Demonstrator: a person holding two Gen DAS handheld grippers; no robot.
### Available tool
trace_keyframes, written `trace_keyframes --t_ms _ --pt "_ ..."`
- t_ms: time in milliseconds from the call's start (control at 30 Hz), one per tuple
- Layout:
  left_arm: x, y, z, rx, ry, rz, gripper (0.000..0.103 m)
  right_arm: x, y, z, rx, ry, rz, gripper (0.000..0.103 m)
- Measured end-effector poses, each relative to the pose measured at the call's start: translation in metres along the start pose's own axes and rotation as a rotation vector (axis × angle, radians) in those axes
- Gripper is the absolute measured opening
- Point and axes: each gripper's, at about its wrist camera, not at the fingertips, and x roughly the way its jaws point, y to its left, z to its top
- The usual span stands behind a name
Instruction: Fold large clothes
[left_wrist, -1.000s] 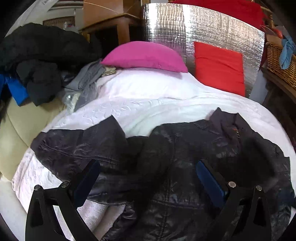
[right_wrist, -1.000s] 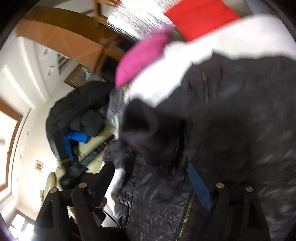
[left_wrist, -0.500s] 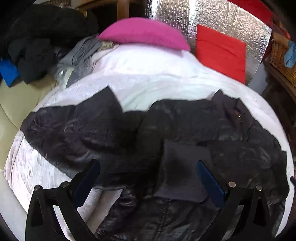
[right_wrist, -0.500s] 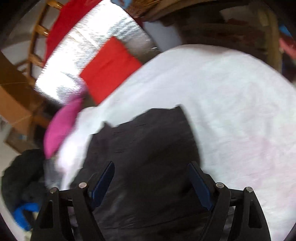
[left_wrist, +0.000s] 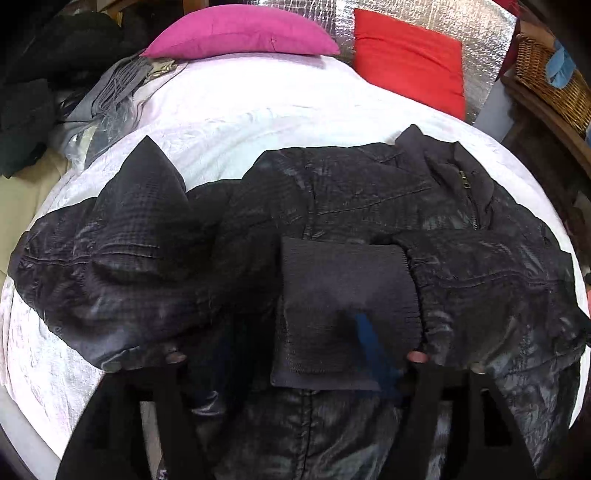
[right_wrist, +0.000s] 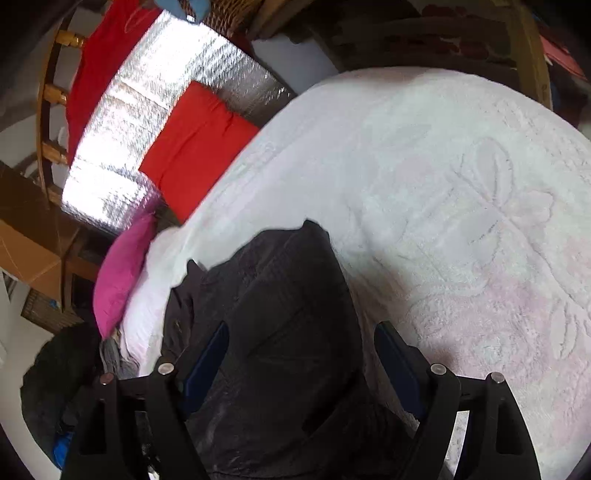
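Observation:
A large black padded jacket (left_wrist: 369, 199) lies spread across the white bedspread (left_wrist: 258, 107). One sleeve is folded over its front, with the knit cuff (left_wrist: 343, 295) on top in the middle. My left gripper (left_wrist: 291, 354) hovers just above the cuff, jaws wide open and blurred. In the right wrist view the jacket's edge (right_wrist: 288, 332) lies between the open fingers of my right gripper (right_wrist: 303, 365), which holds nothing. The zipped collar (left_wrist: 465, 177) points to the far right.
A pink pillow (left_wrist: 240, 33) and a red cushion (left_wrist: 410, 59) lean on a silver foil panel (left_wrist: 487, 40) at the bed's head. A dark clothes pile (left_wrist: 33, 85) and grey fabric (left_wrist: 114, 85) lie far left. A wicker basket (left_wrist: 546, 77) stands right.
The right sleeve has been laid over the jacket's front and let go. My right gripper has swung away to the jacket's right edge. My left gripper has moved closer over the cuff.

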Motion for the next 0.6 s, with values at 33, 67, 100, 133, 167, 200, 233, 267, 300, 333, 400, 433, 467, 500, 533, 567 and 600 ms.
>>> trace_keyframes --t_ms 33,67,100,133,167,200,233,267,300,333,400,433,467,500,533,567,600 --pt "0.001 -0.003 0.0 0.007 -0.001 0.01 0.074 0.005 0.003 -0.002 -0.016 0.017 -0.009 0.082" --pt "0.001 -0.006 -0.001 0.018 -0.004 0.021 0.074 0.01 0.006 -0.005 -0.037 0.038 -0.021 0.082" --pt "0.002 -0.009 -0.002 0.033 -0.009 0.033 0.074 0.015 0.01 -0.008 -0.063 0.058 -0.041 0.08" --pt "0.002 -0.013 -0.003 0.049 -0.016 0.047 0.074 0.019 0.014 -0.01 -0.085 0.071 -0.063 0.078" --pt "0.004 -0.013 -0.002 0.06 -0.022 0.058 0.071 0.023 0.018 -0.014 -0.116 0.079 -0.1 0.071" --pt "0.003 -0.015 -0.003 0.072 -0.032 0.063 0.064 0.027 0.021 -0.018 -0.151 0.08 -0.139 0.063" --pt "0.001 -0.018 -0.004 0.088 -0.045 0.058 0.043 0.027 0.024 -0.022 -0.18 0.076 -0.164 0.059" --pt "-0.001 -0.021 -0.004 0.107 -0.05 0.061 0.03 0.027 0.029 -0.025 -0.214 0.063 -0.187 0.051" --pt "-0.002 -0.027 -0.005 0.132 -0.066 0.094 0.03 0.025 0.032 -0.027 -0.231 0.046 -0.216 0.046" --pt "-0.004 -0.033 -0.006 0.164 -0.091 0.134 0.028 0.021 0.036 -0.028 -0.249 0.021 -0.23 0.043" --pt "-0.005 -0.04 -0.006 0.202 -0.118 0.178 0.027 0.014 0.039 -0.028 -0.269 -0.017 -0.239 0.036" --pt "-0.005 -0.041 -0.006 0.21 -0.125 0.187 0.027 0.011 0.038 -0.027 -0.27 -0.028 -0.241 0.035" --pt "-0.006 -0.042 -0.006 0.217 -0.132 0.195 0.027 0.012 0.037 -0.027 -0.268 -0.025 -0.242 0.035" --pt "-0.007 -0.043 -0.006 0.223 -0.137 0.205 0.027 0.015 0.034 -0.027 -0.264 -0.01 -0.248 0.035" --pt "-0.007 -0.043 -0.007 0.23 -0.141 0.217 0.027 0.017 0.034 -0.027 -0.259 -0.001 -0.251 0.035" --pt "-0.006 -0.044 -0.007 0.233 -0.143 0.221 0.027 0.019 0.032 -0.026 -0.251 0.01 -0.251 0.035" --pt "-0.004 -0.045 -0.006 0.234 -0.143 0.222 0.027 0.02 0.032 -0.025 -0.244 0.013 -0.249 0.034"
